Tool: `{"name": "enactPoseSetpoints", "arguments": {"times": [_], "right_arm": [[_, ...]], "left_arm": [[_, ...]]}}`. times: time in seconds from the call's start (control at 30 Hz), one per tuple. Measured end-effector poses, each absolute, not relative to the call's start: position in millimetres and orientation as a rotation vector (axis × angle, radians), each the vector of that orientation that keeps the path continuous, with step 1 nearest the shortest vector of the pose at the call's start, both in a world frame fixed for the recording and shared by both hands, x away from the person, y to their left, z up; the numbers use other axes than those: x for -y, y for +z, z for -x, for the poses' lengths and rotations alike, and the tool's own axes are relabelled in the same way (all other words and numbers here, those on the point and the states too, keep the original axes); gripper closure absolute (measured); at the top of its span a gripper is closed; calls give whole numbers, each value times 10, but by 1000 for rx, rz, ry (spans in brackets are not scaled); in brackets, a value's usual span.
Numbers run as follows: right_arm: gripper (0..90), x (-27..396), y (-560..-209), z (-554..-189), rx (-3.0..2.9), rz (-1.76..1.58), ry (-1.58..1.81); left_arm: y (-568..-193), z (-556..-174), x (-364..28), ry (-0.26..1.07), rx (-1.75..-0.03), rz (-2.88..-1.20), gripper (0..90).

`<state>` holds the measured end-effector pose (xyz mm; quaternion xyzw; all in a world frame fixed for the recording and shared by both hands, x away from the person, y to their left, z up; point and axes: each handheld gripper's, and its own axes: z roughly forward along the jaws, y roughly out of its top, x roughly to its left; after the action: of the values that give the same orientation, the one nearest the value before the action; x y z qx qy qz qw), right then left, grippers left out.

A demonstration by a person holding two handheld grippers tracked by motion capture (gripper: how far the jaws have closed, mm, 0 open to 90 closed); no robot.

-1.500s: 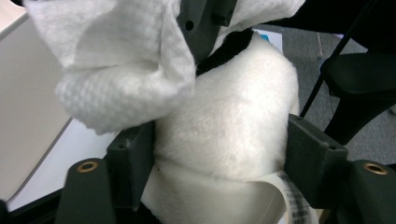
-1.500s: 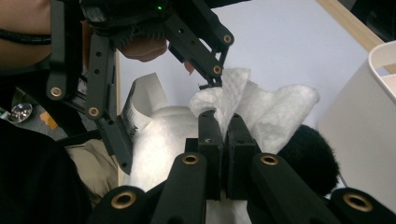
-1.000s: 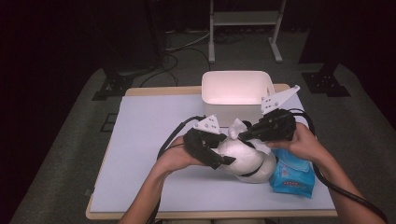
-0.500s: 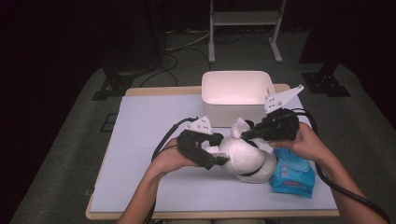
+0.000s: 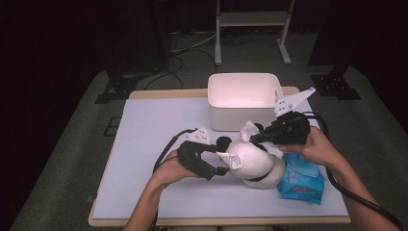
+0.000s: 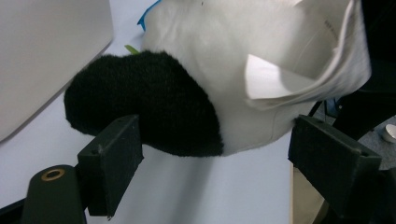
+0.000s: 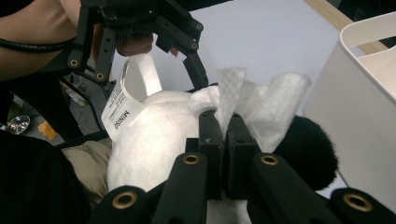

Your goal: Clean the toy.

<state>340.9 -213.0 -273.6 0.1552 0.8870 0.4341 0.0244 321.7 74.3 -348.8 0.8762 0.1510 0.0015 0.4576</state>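
Note:
A white plush toy (image 5: pixel 257 166) with a black ear (image 6: pixel 149 102) lies on the pale mat (image 5: pixel 154 125), right of centre. My left gripper (image 5: pixel 222 156) stands open at the toy's left end. The black ear and a white paper tag (image 6: pixel 299 79) sit between its jaws, unpinched, and the jaws have just been opening a little. My right gripper (image 7: pixel 227 126) is shut on a crumpled white wipe (image 7: pixel 261 102) right above the toy (image 7: pixel 159 130). From above, that gripper (image 5: pixel 252 138) holds the wipe (image 5: pixel 248 129) against the toy's top.
A white plastic bin (image 5: pixel 240 118) stands just behind the toy, close to the right gripper (image 7: pixel 355 93). A blue pack of wipes (image 5: pixel 300 180) lies at the toy's right. The mat's left half is bare. Cables trail from both grippers.
My left gripper has sunk a little and drawn slightly left along the toy, with its jaws a bit wider. The right gripper and the wipe have stayed put.

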Motion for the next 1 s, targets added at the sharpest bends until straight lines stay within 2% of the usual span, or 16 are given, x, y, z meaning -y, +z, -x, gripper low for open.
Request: {"name": "enactPoseSetpoints", "arguments": {"times": [0.23, 0.6, 0.67, 0.83, 1.0], "right_arm": [[869, 2174, -2734, -3404, -2737, -483, 1348], [868, 2176, -2739, -3389, -2737, -483, 1362], [868, 2173, -2738, -3387, -2732, -486, 1361], [868, 2169, -2730, -3390, -2728, -495, 1401], [868, 2123, -2724, -3376, -2727, -480, 1424]], "left_arm": [[-3604, -3211, -711, -28, -374, -2189, 163], [-3809, -3284, -513, -123, -412, -2121, 125], [-3797, -3293, -528, -118, -412, -2097, 156], [-3717, -3286, -580, -83, -416, -2065, 298], [-3638, -3280, -624, -49, -404, -2072, 329]]}}
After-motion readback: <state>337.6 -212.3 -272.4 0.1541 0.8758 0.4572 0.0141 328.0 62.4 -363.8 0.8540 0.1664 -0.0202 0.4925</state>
